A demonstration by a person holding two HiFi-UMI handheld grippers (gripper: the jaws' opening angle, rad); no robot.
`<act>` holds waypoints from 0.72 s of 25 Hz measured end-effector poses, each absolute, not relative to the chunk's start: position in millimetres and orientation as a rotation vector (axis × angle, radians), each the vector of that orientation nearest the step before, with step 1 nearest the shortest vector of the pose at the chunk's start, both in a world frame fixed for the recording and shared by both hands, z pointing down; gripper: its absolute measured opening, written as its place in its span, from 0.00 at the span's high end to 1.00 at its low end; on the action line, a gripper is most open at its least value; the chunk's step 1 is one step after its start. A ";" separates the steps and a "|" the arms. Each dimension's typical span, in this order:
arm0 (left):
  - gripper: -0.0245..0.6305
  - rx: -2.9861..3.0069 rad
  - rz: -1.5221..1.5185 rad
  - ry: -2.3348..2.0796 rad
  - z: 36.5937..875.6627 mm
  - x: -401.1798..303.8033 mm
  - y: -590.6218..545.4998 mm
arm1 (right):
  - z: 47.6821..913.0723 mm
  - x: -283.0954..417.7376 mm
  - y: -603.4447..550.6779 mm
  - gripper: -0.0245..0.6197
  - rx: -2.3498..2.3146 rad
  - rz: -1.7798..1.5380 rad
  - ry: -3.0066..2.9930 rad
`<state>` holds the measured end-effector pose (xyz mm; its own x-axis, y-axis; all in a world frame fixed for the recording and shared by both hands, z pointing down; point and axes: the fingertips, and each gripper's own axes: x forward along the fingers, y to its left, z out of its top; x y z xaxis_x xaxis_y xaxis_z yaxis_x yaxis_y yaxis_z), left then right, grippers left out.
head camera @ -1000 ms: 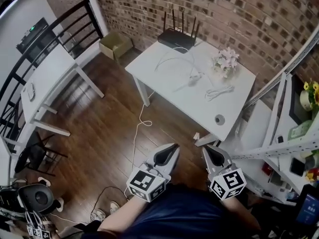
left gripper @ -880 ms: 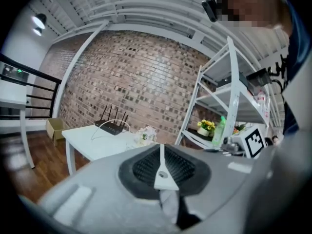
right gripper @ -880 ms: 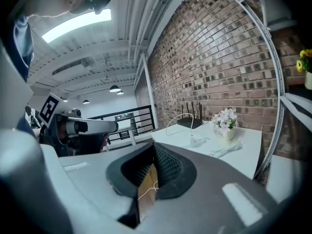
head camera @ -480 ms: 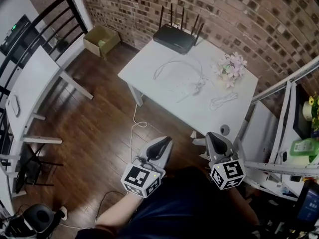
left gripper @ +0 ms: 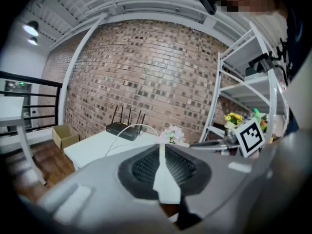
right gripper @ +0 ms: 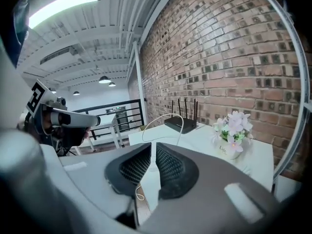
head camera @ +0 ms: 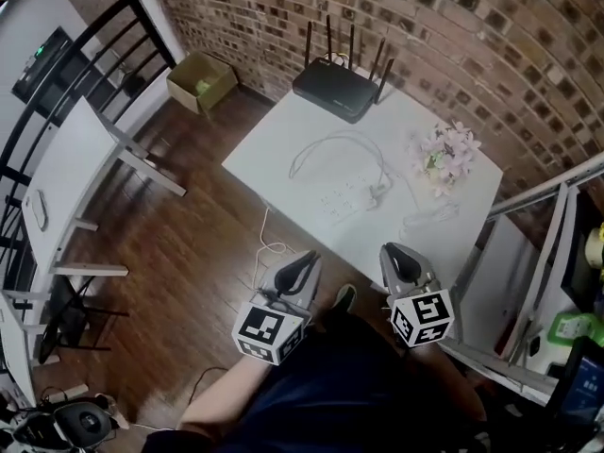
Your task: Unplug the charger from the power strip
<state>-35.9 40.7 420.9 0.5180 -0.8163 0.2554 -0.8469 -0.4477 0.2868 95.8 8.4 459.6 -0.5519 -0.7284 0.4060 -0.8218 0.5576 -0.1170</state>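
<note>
Two grippers: held side by side ahead of the person at the near edge of the table, noses aimed at the power strip, apparently an approach with no reach yet made.
Left gripper [head camera: 305, 258]: jaws pinched together on nothing, a sensible way to carry it while there is nothing to seize.
Right gripper [head camera: 393, 251]: jaws have just been opening by a hair but stand all but closed, with nothing between them (possibly the first stir of readying a grasp).
Power strip [head camera: 342, 199]: white, lying flat near the middle of the table, well apart from both grippers.
Charger [head camera: 377, 194]: small and white, seated at the strip's right end and not yet pulled; a white cable [head camera: 332, 142] loops from that spot across the tabletop.
Likely division of work: one gripper to pin the strip, the other to draw the plug (a judgement only).
Table [head camera: 274, 144]: white; it also carries a black router [head camera: 340, 91] at the back, a pot of pale flowers [head camera: 447, 154] to the right, and a second coiled cord [head camera: 429, 217] near the front.
Room: brick wall [head camera: 472, 26] behind, dark wooden floor [head camera: 189, 234], a cardboard box [head camera: 200, 81] by the wall, a black railing [head camera: 90, 55] at the left.
</note>
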 end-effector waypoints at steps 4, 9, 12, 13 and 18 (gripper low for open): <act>0.85 2.372 0.224 -1.410 442.6 -25.8 9.2 | 478.8 101.1 -26.4 0.88 1.223 0.483 -2.490; 0.81 2.305 0.316 -1.386 480.0 -26.9 -18.3 | 503.1 100.8 -56.0 0.84 1.209 0.529 -2.437; 0.79 2.308 0.365 -1.334 499.6 -25.4 -35.1 | 517.2 100.7 -71.5 0.76 1.230 0.541 -2.385; 0.78 2.318 0.389 -1.313 506.6 -24.4 -41.5 | 522.7 100.5 -77.5 0.74 1.239 0.547 -2.369; 0.74 2.346 0.539 -1.210 550.8 -17.9 -65.2 | 554.3 100.8 -99.7 0.66 1.245 0.564 -2.284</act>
